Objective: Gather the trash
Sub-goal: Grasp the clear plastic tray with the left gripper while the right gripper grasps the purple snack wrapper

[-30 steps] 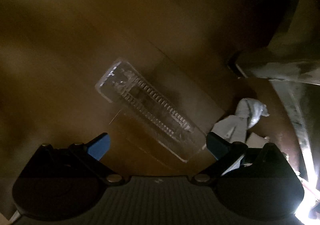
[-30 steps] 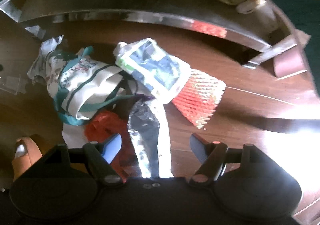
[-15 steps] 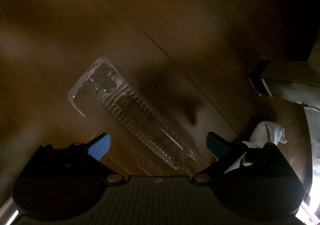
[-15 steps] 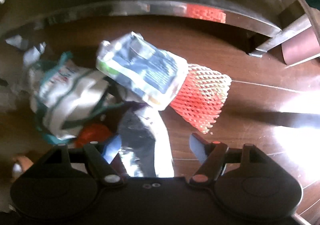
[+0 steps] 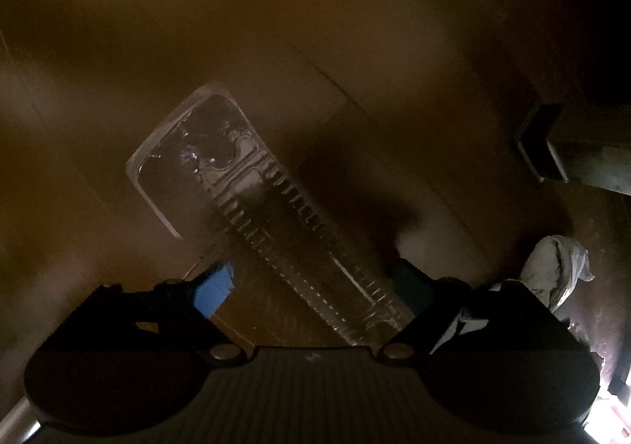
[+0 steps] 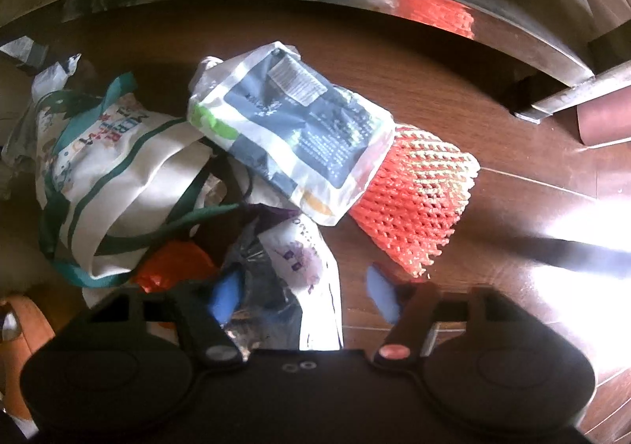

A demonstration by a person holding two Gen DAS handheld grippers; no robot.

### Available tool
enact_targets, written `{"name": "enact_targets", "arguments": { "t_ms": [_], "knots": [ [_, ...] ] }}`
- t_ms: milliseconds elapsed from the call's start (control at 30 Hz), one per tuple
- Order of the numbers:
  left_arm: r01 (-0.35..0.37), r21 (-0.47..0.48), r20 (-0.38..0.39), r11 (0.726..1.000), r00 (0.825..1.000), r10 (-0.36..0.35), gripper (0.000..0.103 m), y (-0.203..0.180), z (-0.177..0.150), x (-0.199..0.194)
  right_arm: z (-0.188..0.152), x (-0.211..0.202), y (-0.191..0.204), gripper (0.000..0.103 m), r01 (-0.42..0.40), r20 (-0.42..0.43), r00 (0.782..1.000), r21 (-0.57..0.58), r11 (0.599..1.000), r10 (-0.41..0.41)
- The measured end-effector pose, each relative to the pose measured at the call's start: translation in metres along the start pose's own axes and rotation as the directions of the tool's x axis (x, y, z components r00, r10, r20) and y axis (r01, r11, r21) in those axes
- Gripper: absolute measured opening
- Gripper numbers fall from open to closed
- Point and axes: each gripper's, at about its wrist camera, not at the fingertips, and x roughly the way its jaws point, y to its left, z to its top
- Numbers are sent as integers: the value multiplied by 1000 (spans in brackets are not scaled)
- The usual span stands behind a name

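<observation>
On the dark wooden floor (image 5: 118, 49), a clear plastic tray (image 5: 256, 203) lies slanted between the closing jaws of the left gripper (image 5: 311, 288), pads apart from it. The right gripper (image 6: 303, 298) closes around a silvery wrapper (image 6: 284, 274) in the trash pile, beside an orange mesh (image 6: 418, 203); contact unclear.

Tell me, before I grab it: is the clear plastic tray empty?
Empty: the wooden floor shows through the clear plastic tray.
</observation>
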Motion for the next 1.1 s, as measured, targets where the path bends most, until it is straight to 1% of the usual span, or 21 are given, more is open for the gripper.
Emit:
{"name": "enact_targets", "arguments": {
  "t_ms": [33, 67, 100, 167, 200, 267, 300, 333, 433, 467, 567, 667, 733, 767, 800, 833, 900, 933, 967, 1033, 1100],
  "knots": [
    [-1, 1, 3, 1000, 1000, 1, 88, -1, -1, 1, 0, 1, -2, 8, 12, -1, 1000, 14, 1000, -12],
    [-2, 3, 6, 1000, 1000, 2, 87, 0, -1, 3, 0, 2, -4, 3, -5, -4, 1000, 21, 1000, 5],
    [-4, 6, 15, 1000, 1000, 4, 85, -1, -2, 3, 0, 2, -4, 2, -12, -9, 1000, 22, 1000, 12],
    [-6, 16, 34, 1000, 999, 5, 75, -2, -5, -1, -2, 0, -4, 1, -11, -8, 1000, 13, 1000, 11],
    [-4, 21, 37, 1000, 999, 4, 72, 0, -6, -1, -2, -2, -5, 0, -13, -5, 1000, 14, 1000, 13],
    [-2, 26, 49, 1000, 999, 1, 54, 3, -6, -7, -3, -7, -6, 0, -8, 6, 1000, 17, 1000, 8],
    [1, 27, 50, 1000, 999, -2, 54, 6, -12, -15, -4, -9, -7, 0, -6, 9, 1000, 19, 1000, 6],
    [-1, 28, 52, 1000, 999, -1, 49, 7, -14, -16, -5, -13, -7, 0, -6, 9, 1000, 19, 1000, 6],
    [4, 49, 50, 999, 999, -6, 47, 11, -23, -19, -11, -26, -7, 0, 1, 18, 1000, 13, 1000, -1],
    [5, 57, 51, 998, 999, -8, 45, 13, -21, -28, -13, -33, -7, 0, 8, 25, 1000, 12, 1000, -8],
    [0, 96, 61, 995, 998, -6, 45, 19, -36, -39, -22, -55, -8, 0, 16, 54, 998, 28, 999, -17],
    [1, 119, 88, 993, 996, -12, 45, 29, -50, -52, -29, -75, -6, 0, 18, 89, 996, 7, 1000, -19],
    [18, 103, 98, 995, 995, -28, 45, 37, -58, -60, -29, -81, -7, 0, -4, 102, 995, 3, 1000, 4],
    [25, 95, 100, 995, 994, -35, 45, 40, -61, -63, -28, -80, -9, 0, -37, 97, 995, 13, 999, 36],
    [28, 94, 103, 995, 994, -38, 45, 42, -66, -64, -27, -82, -9, 5, -63, 98, 993, 24, 998, 60],
    [27, 101, 108, 994, 993, -38, 45, 43, -70, -65, -27, -83, -8, 20, -72, 112, 991, 15, 997, 70],
    [17, 124, 115, 992, 993, -32, 45, 44, -75, -64, -28, -84, -5, 26, -83, 127, 988, -19, 996, 85],
    [11, 130, 115, 991, 993, -26, 45, 43, -75, -62, -28, -82, -4, 31, -95, 123, 988, -33, 995, 98],
    [8, 132, 110, 991, 994, -23, 45, 43, -77, -59, -28, -81, -2, 34, -98, 119, 988, -48, 994, 103],
    [6, 125, 96, 992, 995, -18, 45, 42, -80, -52, -26, -74, 3, 36, -78, 105, 991, -90, 993, 87],
    [-1, 124, 82, 992, 997, -10, 45, 37, -72, -44, -24, -62, 8, 37, -74, 75, 994, -129, 989, 84]
  ]
}}
